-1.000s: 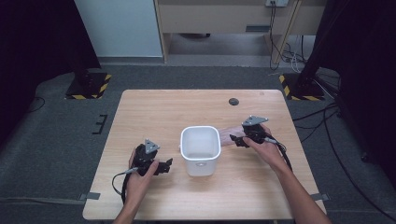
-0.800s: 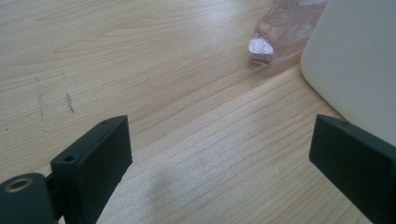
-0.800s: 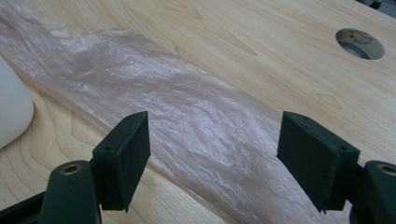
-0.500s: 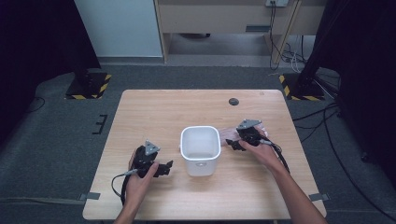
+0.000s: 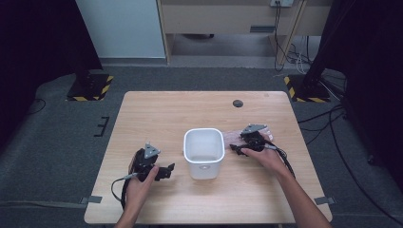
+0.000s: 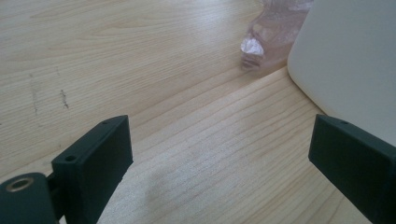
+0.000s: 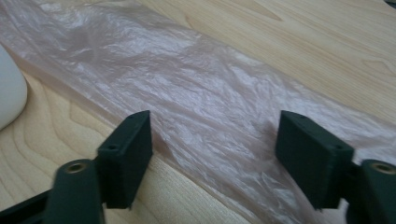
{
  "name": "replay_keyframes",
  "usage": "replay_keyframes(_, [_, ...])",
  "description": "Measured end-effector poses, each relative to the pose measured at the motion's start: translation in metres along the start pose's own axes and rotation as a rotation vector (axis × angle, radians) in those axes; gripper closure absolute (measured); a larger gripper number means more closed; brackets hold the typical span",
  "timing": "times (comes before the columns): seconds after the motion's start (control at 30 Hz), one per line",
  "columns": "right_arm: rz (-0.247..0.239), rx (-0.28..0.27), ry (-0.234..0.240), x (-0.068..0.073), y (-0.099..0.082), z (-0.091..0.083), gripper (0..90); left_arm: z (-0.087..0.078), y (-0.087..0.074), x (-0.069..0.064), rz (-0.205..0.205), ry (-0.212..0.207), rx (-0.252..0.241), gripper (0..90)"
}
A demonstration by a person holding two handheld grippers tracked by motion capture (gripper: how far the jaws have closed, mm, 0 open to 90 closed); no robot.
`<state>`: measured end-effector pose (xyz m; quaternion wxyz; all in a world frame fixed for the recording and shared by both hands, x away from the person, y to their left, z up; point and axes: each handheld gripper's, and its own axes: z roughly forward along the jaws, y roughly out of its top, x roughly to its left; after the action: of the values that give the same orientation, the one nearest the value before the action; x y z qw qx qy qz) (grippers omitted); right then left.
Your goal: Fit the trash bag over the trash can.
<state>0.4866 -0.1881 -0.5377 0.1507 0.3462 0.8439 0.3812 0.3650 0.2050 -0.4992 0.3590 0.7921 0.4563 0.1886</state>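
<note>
Your right hand-held gripper (image 5: 236, 148) hangs low over the thin pink translucent plastic bag (image 7: 201, 107), jaws spread and just been closing, film between them but not pinched. The bag lies flat toward the right edge of the light wooden surface (image 5: 157, 118), just beside the white square plastic bin (image 5: 204, 152). Expect it limp, light, slippery; pinch a raised wrinkle. Left hand-held gripper (image 5: 167, 170) stands spread, empty.
</note>
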Motion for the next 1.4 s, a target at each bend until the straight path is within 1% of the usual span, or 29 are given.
replay_keyframes(0.03, [0.0,0.0,0.0,0.0,0.0,0.0,29.2,0.0,0.0,0.0,-0.002,0.002,-0.005,5.5])
replay_keyframes(0.07, [0.01,0.001,-0.006,0.0,0.0,-0.002,38.5,-0.001,0.0,0.001,-0.003,0.0,-0.003,5.5])
replay_keyframes(0.1, [0.01,0.001,-0.006,0.0,0.0,-0.002,38.5,-0.002,0.0,0.001,-0.006,0.002,-0.007,5.5])
replay_keyframes(0.13, [0.011,0.007,-0.012,-0.001,0.0,-0.005,48.3,-0.003,0.0,0.002,-0.004,0.003,-0.005,5.5])
replay_keyframes(0.17, [0.011,0.007,-0.012,-0.001,0.0,-0.005,48.3,-0.002,0.0,0.002,-0.011,0.003,-0.011,5.5])
replay_keyframes(0.2, [0.014,0.007,-0.014,-0.001,-0.001,-0.007,57.1,-0.003,0.0,0.003,-0.011,0.003,-0.009,5.5])
replay_keyframes(0.33, [0.004,0.009,-0.018,0.001,-0.002,-0.01,72.5,-0.003,-0.001,0.004,-0.012,0.003,-0.006,5.6])
replay_keyframes(0.37, [0.004,0.009,-0.018,0.001,-0.002,-0.01,72.5,-0.003,-0.001,0.004,-0.013,0.003,-0.01,5.6])
replay_keyframes(0.4, [0.005,0.015,-0.024,0.003,-0.002,-0.011,79.4,-0.004,0.0,0.004,-0.012,0.003,-0.011,5.5])
replay_keyframes(0.43, [0.003,0.015,-0.027,0.003,-0.002,-0.011,81.3,-0.004,0.0,0.004,-0.011,0.004,-0.011,5.5])
replay_keyframes(0.47, [0.003,0.015,-0.027,0.003,-0.002,-0.011,81.3,-0.004,0.0,0.004,-0.011,0.004,-0.011,5.5])
replay_keyframes(0.57, [0.013,0.018,-0.033,0.004,-0.002,-0.011,86.9,-0.004,0.0,0.004,-0.01,0.005,-0.01,5.5])
replay_keyframes(0.63, [0.037,0.019,-0.031,0.003,-0.002,-0.011,88.3,-0.005,0.0,0.004,-0.014,0.006,-0.016,5.5])
replay_keyframes(0.73, [0.058,0.019,-0.037,0.003,-0.001,-0.014,89.7,-0.007,0.001,0.004,-0.015,0.009,-0.024,5.5])
replay_keyframes(0.77, [0.067,0.011,-0.04,0.002,-0.001,-0.016,89.9,-0.007,0.001,0.004,-0.019,0.008,-0.026,5.5])
replay_keyframes(0.8, [0.091,0.008,-0.036,0.001,-0.001,-0.021,90.0,-0.009,0.001,0.005,-0.021,0.014,-0.03,5.5])
replay_keyframes(0.83, [0.091,0.008,-0.036,0.001,-0.001,-0.021,90.0,-0.009,0.001,0.005,-0.021,0.014,-0.03,5.5])
replay_keyframes(0.87, [0.11,-0.008,-0.042,0.0,0.0,-0.028,90.0,-0.009,0.001,0.005,-0.023,0.015,-0.035,5.6])
replay_keyframes(0.9, [0.11,-0.008,-0.042,0.0,0.0,-0.028,90.0,-0.01,0.002,0.006,-0.022,0.017,-0.036,5.6])
replay_keyframes(0.93, [0.133,-0.027,-0.061,-0.001,0.002,-0.037,90.0,-0.011,0.002,0.006,-0.025,0.024,-0.045,5.6])
replay_keyframes(1.0, [0.133,-0.037,-0.066,-0.003,0.002,-0.039,90.0,-0.012,0.003,0.006,-0.026,0.025,-0.05,5.6])
replay_keyframes(1.03, [0.151,-0.052,-0.077,-0.005,0.003,-0.047,90.0,-0.013,0.003,0.006,-0.026,0.027,-0.055,5.6])
replay_keyframes(1.07, [0.151,-0.052,-0.077,-0.005,0.003,-0.047,90.0,-0.014,0.003,0.006,-0.025,0.028,-0.056,5.6])
replay_keyframes(1.17, [0.171,-0.087,-0.095,-0.01,0.007,-0.061,90.0,-0.016,0.004,0.005,-0.017,0.032,-0.061,5.6])
replay_keyframes(1.23, [0.176,-0.095,-0.1,-0.011,0.008,-0.065,90.0,-0.016,0.005,0.004,-0.014,0.032,-0.061,5.6])
replay_keyframes(1.27, [0.187,-0.107,-0.108,-0.012,0.01,-0.071,90.0,-0.016,0.005,0.004,-0.011,0.033,-0.06,5.6])
replay_keyframes(1.3, [0.187,-0.107,-0.108,-0.012,0.01,-0.071,90.0,-0.016,0.005,0.004,-0.011,0.033,-0.06,5.6])
replay_keyframes(1.33, [0.201,-0.117,-0.103,-0.013,0.011,-0.076,90.0,-0.016,0.005,0.004,-0.009,0.032,-0.06,5.6])
replay_keyframes(1.4, [0.201,-0.12,-0.105,-0.014,0.011,-0.077,90.0,-0.016,0.006,0.003,-0.006,0.031,-0.06,5.6])
